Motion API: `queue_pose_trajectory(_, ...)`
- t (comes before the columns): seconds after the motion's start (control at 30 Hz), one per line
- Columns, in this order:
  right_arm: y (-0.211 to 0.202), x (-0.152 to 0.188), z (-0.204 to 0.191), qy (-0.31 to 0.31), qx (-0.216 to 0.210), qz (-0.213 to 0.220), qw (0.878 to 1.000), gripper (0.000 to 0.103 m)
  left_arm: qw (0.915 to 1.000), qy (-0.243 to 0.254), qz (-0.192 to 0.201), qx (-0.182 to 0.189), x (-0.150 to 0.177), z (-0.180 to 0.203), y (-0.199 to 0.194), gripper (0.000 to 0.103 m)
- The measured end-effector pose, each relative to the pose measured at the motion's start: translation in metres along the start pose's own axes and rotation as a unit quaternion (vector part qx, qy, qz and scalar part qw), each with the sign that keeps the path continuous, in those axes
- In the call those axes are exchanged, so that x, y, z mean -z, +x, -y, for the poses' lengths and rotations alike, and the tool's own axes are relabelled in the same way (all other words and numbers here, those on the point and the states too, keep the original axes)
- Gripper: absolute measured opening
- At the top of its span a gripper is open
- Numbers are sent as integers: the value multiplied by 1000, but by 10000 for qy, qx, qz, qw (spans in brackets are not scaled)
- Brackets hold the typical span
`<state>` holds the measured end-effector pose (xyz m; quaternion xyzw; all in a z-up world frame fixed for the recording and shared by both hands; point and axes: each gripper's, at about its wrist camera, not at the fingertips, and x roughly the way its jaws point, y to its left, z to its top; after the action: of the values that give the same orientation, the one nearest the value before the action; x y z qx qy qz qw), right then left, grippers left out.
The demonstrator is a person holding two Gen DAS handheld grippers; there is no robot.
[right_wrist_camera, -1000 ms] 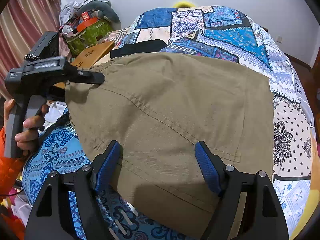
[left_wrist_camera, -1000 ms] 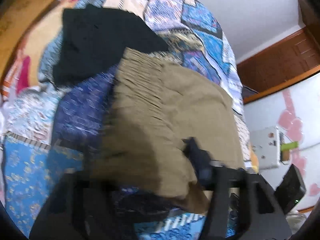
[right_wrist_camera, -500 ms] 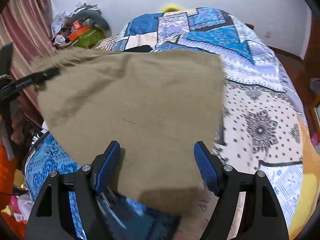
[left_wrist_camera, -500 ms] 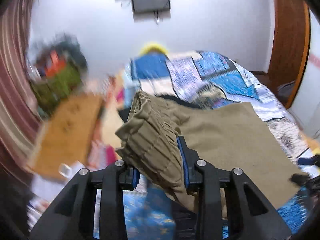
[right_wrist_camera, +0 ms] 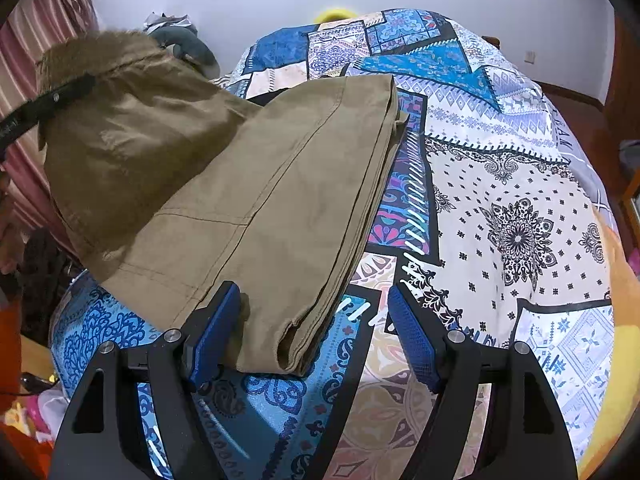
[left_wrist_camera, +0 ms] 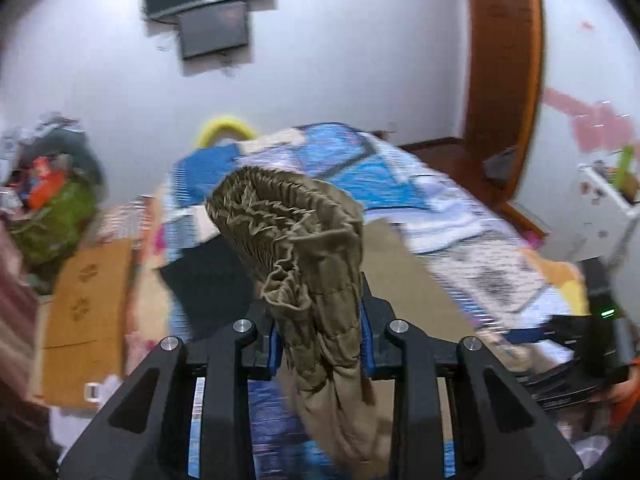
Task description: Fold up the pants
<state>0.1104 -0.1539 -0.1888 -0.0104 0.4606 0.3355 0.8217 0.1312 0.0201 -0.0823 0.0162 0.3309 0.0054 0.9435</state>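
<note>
While the left tongs [left_wrist_camera: 320, 340] clamp the gathered waistband of the khaki pants [right_wrist_camera: 280, 184] and hold it raised, the right tongs [right_wrist_camera: 316, 332] gape wide — their left pad touching the folded legs, which lie flat near the bed's [right_wrist_camera: 520, 160] left edge.

Bed [right_wrist_camera: 500, 184] under a blue-and-white patchwork quilt [right_wrist_camera: 440, 60]. Khaki pants [right_wrist_camera: 280, 200] spread partly across it. Beyond them, a black cloth [left_wrist_camera: 212, 276], possibly another garment.
</note>
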Motion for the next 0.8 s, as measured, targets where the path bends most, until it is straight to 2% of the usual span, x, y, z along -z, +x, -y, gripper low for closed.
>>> queue_pose_trajectory(0.17,1,1,1,33,-35,50,10000,73,9940,-18,-459,995,-4,27,14,30)
queue_pose_trajectory(0.27,1,2,2,44,-65,80,9999,73,9899,61,-680,1239,-1,41,22,30)
queue_pose_trajectory(0.4,1,2,2,54,-88,105,9999,73,9860,254,-948,1352,5,60,32,31)
queue_pose_trajectory(0.47,1,2,2,65,-94,119,9999,73,9845,371,-1035,1370,8,65,33,45)
queue_pose_trajectory(0.5,1,2,2,72,-94,130,9998,73,9834,415,-1075,1403,9,69,32,58)
queue_pose_trajectory(0.53,0,2,2,81,-88,140,9998,73,9834,433,-1057,1412,8,72,33,66)
queue_pose_trajectory(0.63,-3,3,2,117,-53,188,9997,73,9858,521,-891,1327,6,71,24,74)
queue_pose_trajectory(0.8,-17,7,-2,12,202,313,9993,73,9934,330,-592,925,-4,40,13,87)
